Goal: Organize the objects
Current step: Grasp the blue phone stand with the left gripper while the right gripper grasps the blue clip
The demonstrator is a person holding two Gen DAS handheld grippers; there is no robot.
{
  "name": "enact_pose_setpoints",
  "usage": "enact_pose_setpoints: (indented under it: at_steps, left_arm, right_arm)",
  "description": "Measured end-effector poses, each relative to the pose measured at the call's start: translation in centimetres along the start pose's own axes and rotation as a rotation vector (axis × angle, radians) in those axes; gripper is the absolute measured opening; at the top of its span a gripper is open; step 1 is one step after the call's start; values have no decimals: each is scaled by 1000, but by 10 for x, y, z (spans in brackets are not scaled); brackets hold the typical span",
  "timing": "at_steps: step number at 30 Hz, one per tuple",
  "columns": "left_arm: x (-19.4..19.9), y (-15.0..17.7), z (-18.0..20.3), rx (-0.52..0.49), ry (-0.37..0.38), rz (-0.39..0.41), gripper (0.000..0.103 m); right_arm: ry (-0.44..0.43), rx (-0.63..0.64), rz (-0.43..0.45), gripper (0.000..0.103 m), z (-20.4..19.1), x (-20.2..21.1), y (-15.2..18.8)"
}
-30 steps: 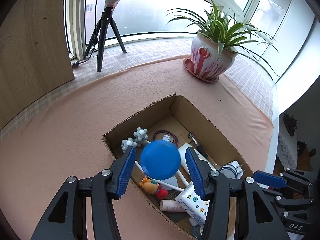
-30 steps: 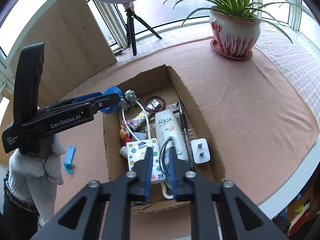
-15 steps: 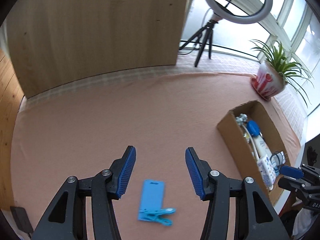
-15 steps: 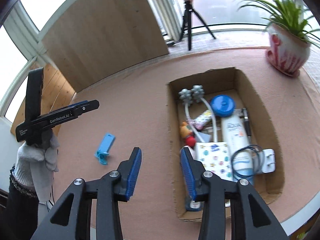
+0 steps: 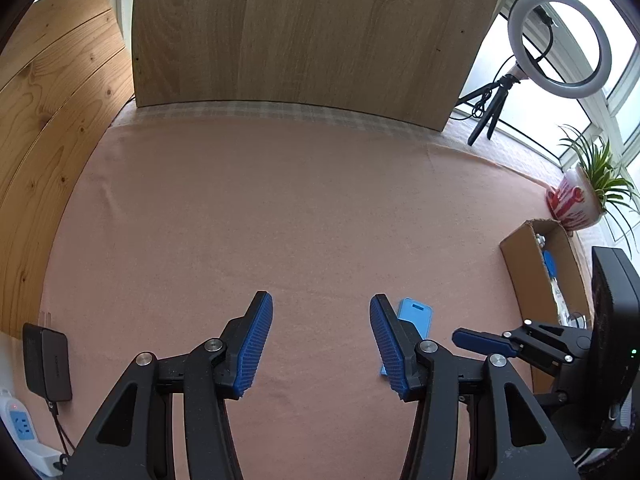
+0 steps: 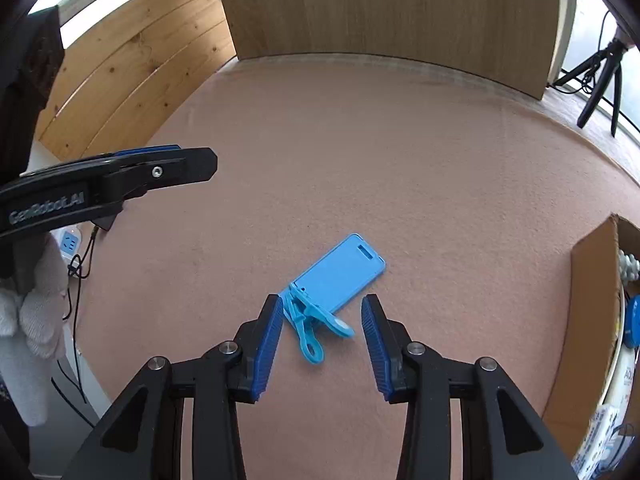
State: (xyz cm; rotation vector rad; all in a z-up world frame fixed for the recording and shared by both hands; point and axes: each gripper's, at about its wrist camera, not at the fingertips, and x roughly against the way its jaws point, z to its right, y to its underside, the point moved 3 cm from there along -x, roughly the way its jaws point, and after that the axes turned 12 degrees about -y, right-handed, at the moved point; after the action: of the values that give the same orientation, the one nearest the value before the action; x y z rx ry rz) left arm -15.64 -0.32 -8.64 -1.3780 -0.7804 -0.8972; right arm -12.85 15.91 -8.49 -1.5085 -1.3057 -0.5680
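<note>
Blue plastic, one badge holder (image 6: 340,276) with its clip, lies flat on the pink cloth (image 6: 360,160) between the part-open, empty jaws of the right gripper (image 6: 322,332); lower squarely over the clip end and close there. The left gripper (image 5: 321,340), likewise half open and empty, has that holder just outside its right jaw. Farther right stands one cardboard box (image 6: 588,300), already holding several items.

You work in home sunroom — pink cloth-covered table (image 5: 280,208), wood-plank wall (image 5: 60,92), bright windows (image 5: 624,92). Potted spider plant (image 5: 588,196), ring light on tripod (image 5: 560,44), wall power strip (image 5: 24,436) — lived-in corner rigged for filming.
</note>
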Motion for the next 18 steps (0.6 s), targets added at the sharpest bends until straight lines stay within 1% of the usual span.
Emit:
enact_pose_setpoints:
  at_steps: [4, 7, 9, 12, 15, 16, 18]
  left_arm:
    - [-2, 4, -7, 19, 4, -3, 54]
    - [-3, 5, -8, 24, 6, -3, 54]
    - [-4, 6, -7, 24, 7, -5, 54]
    - [-8, 5, -1, 14, 13, -15, 54]
    - [-13, 6, 10, -8, 21, -26, 54]
    - [-15, 6, 14, -14, 25, -29, 54]
    - [-18, 7, 23, -29, 34, -34, 54]
  right_arm:
    - [23, 27, -71, 37, -7, -24, -3]
    - [70, 52, -107, 37, -10, -33, 0]
    - [79, 39, -115, 37, -7, -33, 3]
    - [64, 2, -111, 37, 1, -29, 6]
    - [58, -37, -100, 31, 9, -22, 9]
    - [50, -53, -99, 23, 12, -20, 10]
    - [47, -83, -99, 17, 19, -15, 15]
